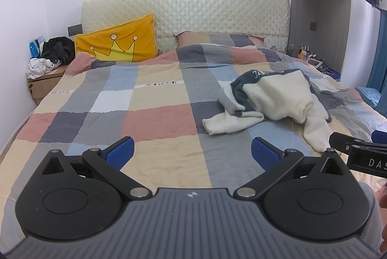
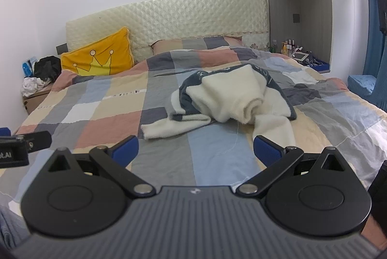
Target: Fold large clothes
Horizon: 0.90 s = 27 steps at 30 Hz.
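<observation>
Both jaws wide: left gripper point(image 1: 192, 152) and right gripper point(image 2: 196, 150) should spread the crumpled sweater point(image 2: 232, 99), at 12 o'clock, flat on the bed point(image 2: 164, 159) first.

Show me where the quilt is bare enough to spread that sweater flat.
Bare checked quilt runs left of the crumpled sweater, down from the yellow crown pillow to the near edge. The sweater's side is crowded, with rumpled quilt folds beyond it.

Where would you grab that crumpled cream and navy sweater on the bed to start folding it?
Probably by the two sleeve cuffs: on the sweater, one sleeve trails flat toward the near left and another toward the near right. They lie closest, so come from the near edge with the open left gripper and right gripper.
</observation>
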Motion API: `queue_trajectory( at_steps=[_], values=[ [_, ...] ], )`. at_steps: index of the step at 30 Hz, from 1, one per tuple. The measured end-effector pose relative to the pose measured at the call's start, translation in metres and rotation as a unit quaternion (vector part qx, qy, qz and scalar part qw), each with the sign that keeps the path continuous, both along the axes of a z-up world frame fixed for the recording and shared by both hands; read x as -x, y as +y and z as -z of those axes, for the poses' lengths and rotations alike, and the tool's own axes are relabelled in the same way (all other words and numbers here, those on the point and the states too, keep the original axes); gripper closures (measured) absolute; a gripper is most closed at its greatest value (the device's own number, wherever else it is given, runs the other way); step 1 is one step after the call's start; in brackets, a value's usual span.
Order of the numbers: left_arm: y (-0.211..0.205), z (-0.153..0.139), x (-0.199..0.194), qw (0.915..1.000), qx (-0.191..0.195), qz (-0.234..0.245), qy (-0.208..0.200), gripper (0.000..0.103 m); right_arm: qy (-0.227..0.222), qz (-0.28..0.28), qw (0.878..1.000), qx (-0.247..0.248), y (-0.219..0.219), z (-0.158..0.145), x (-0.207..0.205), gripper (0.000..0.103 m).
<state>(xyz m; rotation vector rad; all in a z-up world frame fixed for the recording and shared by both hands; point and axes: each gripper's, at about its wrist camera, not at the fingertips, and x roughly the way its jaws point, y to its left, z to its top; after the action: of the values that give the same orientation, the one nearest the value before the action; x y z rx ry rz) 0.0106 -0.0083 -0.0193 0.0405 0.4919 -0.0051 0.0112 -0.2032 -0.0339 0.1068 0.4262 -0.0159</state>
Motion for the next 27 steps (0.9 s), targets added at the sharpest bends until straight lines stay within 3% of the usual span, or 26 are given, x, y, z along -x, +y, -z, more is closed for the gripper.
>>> queue_trajectory(
  at_steps=[21,27],
  values=[
    [-0.004,0.018,-0.037,0.9996,-0.002,0.019,0.022,0.000,0.006,0.021,1.000,-0.015,-0.012,0.015,-0.020,0.000],
    [-0.007,0.026,-0.062,0.9990,0.001,0.035,0.027,0.000,0.000,0.051,0.998,-0.032,-0.020,0.023,-0.040,0.000]
  ],
)
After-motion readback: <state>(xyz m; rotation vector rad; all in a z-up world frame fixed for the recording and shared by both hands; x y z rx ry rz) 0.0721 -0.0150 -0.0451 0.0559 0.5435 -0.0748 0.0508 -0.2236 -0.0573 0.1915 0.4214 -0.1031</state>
